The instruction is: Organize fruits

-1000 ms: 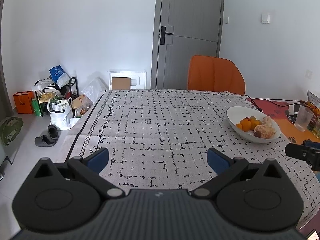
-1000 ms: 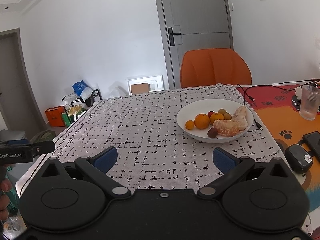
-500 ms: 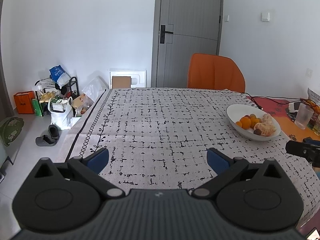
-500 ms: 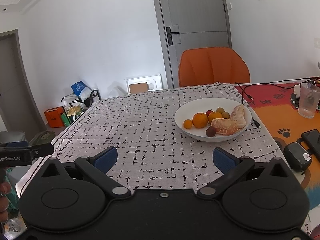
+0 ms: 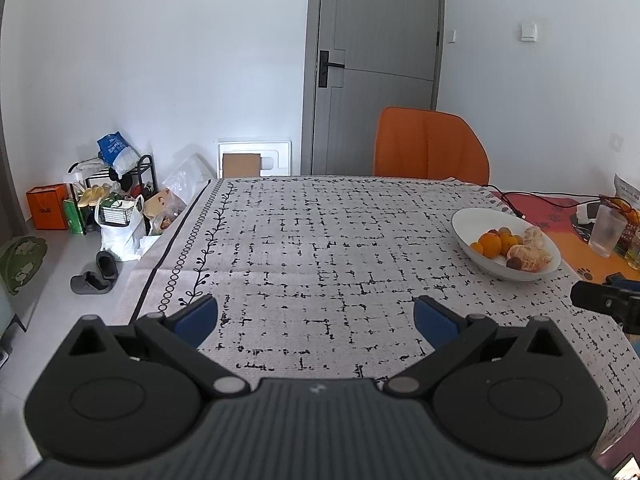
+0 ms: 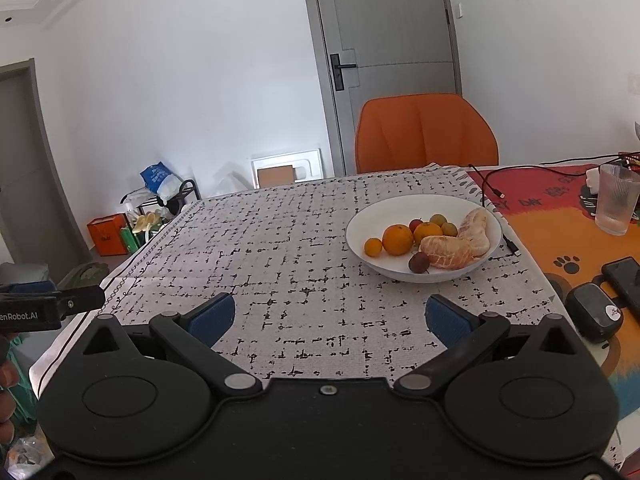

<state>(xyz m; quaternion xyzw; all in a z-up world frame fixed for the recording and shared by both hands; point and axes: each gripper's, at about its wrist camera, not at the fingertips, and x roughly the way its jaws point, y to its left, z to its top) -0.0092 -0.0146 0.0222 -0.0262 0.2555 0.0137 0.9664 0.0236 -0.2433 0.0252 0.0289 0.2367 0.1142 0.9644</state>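
Fruit sits in the white bowl (image 6: 424,236) at my one o'clock on the patterned tablecloth (image 6: 300,248): oranges (image 6: 397,240), peeled segments (image 6: 446,253), a dark plum (image 6: 419,262). My right gripper (image 6: 330,316) gapes wide, holding nothing, above bare cloth. My left gripper (image 5: 316,316) is equally wide and empty, the bowl (image 5: 472,236) at its two o'clock.

Both wrist views toward shared bowl (image 5: 472,222)
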